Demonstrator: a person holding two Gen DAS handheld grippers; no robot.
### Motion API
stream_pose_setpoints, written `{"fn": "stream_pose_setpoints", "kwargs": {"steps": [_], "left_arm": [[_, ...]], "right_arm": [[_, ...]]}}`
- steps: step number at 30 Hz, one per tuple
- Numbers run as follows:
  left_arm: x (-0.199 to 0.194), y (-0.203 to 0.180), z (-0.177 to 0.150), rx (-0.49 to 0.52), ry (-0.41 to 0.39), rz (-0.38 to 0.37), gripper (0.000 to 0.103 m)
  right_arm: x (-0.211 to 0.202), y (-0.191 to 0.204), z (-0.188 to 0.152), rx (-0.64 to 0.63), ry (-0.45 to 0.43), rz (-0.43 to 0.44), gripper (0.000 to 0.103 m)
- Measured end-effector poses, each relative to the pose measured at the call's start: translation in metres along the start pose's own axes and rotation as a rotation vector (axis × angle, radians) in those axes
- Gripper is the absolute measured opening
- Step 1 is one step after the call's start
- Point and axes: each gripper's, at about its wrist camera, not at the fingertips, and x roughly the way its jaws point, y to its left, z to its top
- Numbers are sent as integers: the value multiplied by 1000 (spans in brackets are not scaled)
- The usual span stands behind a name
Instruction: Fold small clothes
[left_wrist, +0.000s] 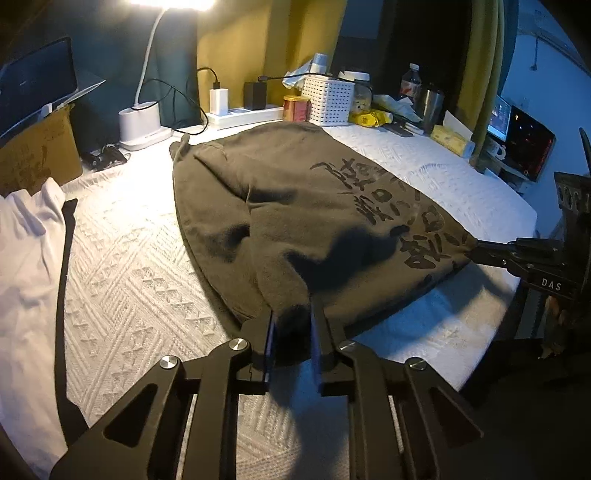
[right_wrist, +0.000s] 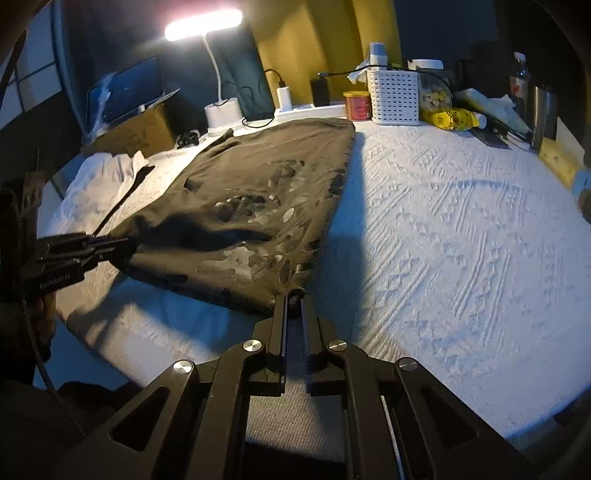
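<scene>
A dark olive T-shirt printed with black characters lies spread on the white textured cover. In the left wrist view my left gripper is shut on the shirt's near hem, with a bunch of cloth pinched between its fingers. At the right of that view my right gripper pinches the shirt's other near corner. In the right wrist view the right gripper is shut on that corner of the shirt, and the left gripper grips the hem at the left, held by a hand.
A white garment with a black strap lies at the left. Along the back stand a cardboard box, a lit desk lamp, a power strip, a red can, a white basket and a yellow packet.
</scene>
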Motion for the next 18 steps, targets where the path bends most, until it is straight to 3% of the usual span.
{"fn": "stream_pose_setpoints", "kwargs": {"steps": [8,14,16,18], "left_arm": [[1,0,-9,-7,20,11,13],[-6,0,-5,-29,5,9,13],[-9,1,-3,-42,-4,7,15],[-11,0,-1,-44,-6,7,15]], "right_arm": [[-3,-4,-27,20,48,-33,0],[-14,-14,-12,55,3,-48,1],[-10,-16,-6,65,1,-45,8],[-5,-17,-2,75,-8,-37,21]]}}
